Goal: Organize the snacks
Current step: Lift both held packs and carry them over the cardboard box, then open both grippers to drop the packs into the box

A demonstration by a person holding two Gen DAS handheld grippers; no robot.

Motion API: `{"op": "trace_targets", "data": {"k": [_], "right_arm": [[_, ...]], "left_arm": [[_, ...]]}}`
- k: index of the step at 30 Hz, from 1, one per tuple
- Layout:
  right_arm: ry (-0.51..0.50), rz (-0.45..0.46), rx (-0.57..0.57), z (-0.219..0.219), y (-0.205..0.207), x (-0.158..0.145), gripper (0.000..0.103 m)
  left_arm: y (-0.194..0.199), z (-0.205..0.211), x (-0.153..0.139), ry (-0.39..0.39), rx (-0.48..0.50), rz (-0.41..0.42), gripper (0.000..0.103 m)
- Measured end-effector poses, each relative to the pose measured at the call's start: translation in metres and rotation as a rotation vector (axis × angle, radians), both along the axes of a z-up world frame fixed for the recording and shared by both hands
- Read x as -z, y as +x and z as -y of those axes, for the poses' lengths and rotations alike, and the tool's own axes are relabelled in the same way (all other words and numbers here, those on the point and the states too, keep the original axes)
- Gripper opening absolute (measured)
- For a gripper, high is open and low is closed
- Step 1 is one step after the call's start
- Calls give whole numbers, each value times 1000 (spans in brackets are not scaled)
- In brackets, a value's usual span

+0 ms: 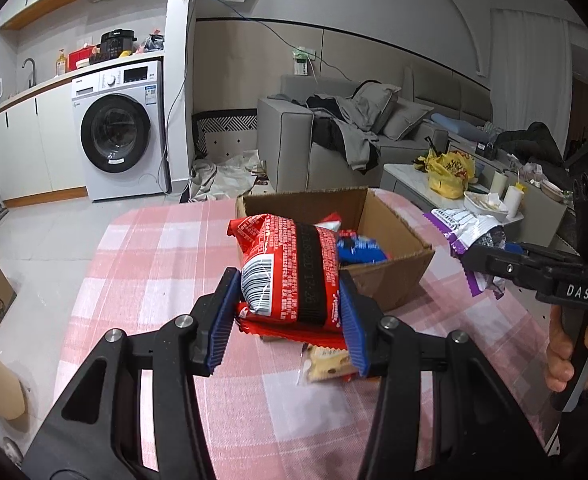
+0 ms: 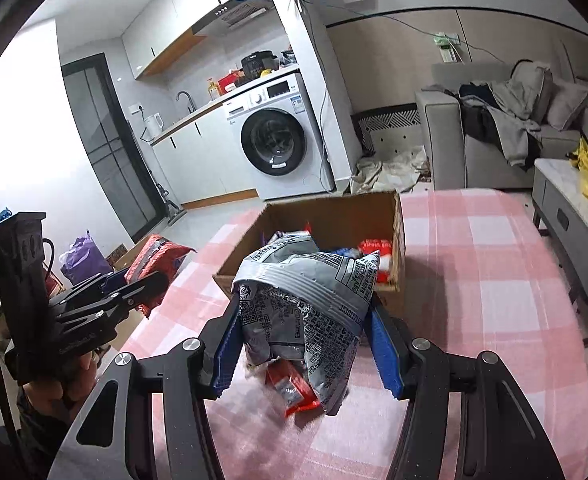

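My left gripper (image 1: 290,300) is shut on a red snack packet (image 1: 290,268) with a barcode, held above the pink checked table just in front of an open cardboard box (image 1: 390,236). The box holds a blue packet (image 1: 360,250) and other snacks. My right gripper (image 2: 306,336) is shut on a silver and purple snack bag (image 2: 310,292), held over the table before the same box (image 2: 334,216). That bag also shows in the left wrist view (image 1: 470,232). Below the left gripper lie another red packet (image 1: 294,330) and a yellow biscuit packet (image 1: 326,364).
A small red packet (image 2: 294,388) lies on the table (image 2: 474,280) under the right gripper. A grey sofa (image 1: 294,140) with clothes, a coffee table with a yellow bag (image 1: 450,174) and a washing machine (image 1: 122,132) stand beyond the table.
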State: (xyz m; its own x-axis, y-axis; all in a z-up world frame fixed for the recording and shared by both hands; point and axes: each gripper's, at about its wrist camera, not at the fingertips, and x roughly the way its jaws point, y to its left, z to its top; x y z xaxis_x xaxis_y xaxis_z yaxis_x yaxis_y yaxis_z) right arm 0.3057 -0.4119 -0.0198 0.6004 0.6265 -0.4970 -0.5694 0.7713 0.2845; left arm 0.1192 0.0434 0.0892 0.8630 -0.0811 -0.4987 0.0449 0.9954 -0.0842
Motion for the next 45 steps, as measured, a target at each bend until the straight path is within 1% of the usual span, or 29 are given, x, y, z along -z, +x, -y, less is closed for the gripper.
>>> {"op": "trace_targets", "data": {"k": [5, 11, 17, 28, 34, 38, 45], "right_arm": [[6, 20, 2, -7, 7, -10, 58], [3, 21, 18, -14, 20, -12, 58], [20, 0, 33, -20, 39, -8, 58], [39, -27, 49, -36, 69, 1, 58], [34, -21, 58, -44, 79, 7, 58], [54, -5, 65, -50, 85, 12, 59], [49, -29, 80, -57, 103, 22, 59]], "left_arm": [[11, 4, -14, 3, 2, 20, 45], [32, 1, -26, -14, 2, 29, 45], [64, 5, -29, -3, -5, 32, 45], [124, 2, -13, -24, -9, 15, 45], [153, 5, 3, -21, -9, -6, 45], [171, 9, 13, -14, -6, -15, 45], [196, 14, 31, -1, 5, -24, 45]]}}
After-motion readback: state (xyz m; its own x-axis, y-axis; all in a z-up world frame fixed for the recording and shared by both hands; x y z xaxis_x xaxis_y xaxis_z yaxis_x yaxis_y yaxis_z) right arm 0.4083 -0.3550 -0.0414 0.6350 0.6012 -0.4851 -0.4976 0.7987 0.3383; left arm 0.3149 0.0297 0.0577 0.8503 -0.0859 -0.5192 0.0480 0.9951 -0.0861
